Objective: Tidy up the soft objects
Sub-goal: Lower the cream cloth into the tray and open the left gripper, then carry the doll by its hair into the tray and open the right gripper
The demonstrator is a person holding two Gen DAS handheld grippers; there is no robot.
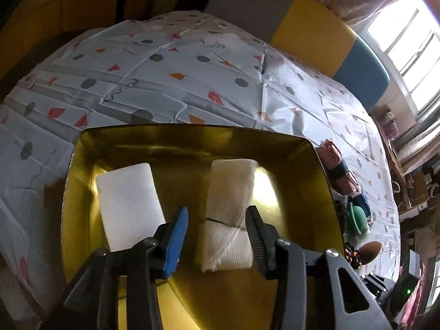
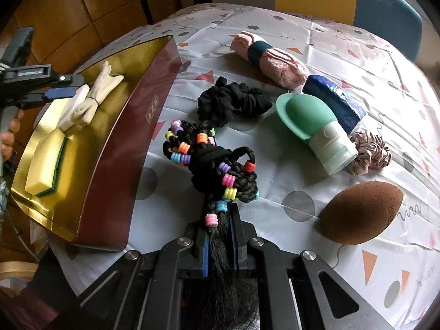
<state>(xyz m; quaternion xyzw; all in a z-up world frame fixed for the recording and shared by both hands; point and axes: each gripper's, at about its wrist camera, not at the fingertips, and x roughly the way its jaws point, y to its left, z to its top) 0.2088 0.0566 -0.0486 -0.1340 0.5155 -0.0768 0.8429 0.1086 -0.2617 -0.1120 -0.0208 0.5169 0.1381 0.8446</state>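
Note:
In the left wrist view my left gripper [image 1: 217, 214] hangs open inside a gold-lined box [image 1: 192, 130]. A tied roll of white gauze cloth [image 1: 231, 192] lies on the box floor between its jaws; the blue pad stands clear of it. A pale sponge block [image 1: 129, 206] lies to its left. In the right wrist view my right gripper [image 2: 220, 220] is shut on the loose end of a black braided hairpiece with coloured beads [image 2: 217, 162], which rests on the tablecloth. The same box [image 2: 132, 143] stands to the left there, holding the gauze [image 2: 90, 101] and a yellow-green sponge [image 2: 48, 162], with the left gripper [image 2: 71, 85] over them.
On the patterned tablecloth [image 2: 288, 170] right of the box lie a pink rolled cloth with a blue band [image 2: 268, 60], a black scrunchie [image 2: 233, 103], a green squeeze bottle [image 2: 310, 129], a blue packet [image 2: 335, 99], a pink scrunchie [image 2: 368, 154] and a brown sponge [image 2: 360, 217].

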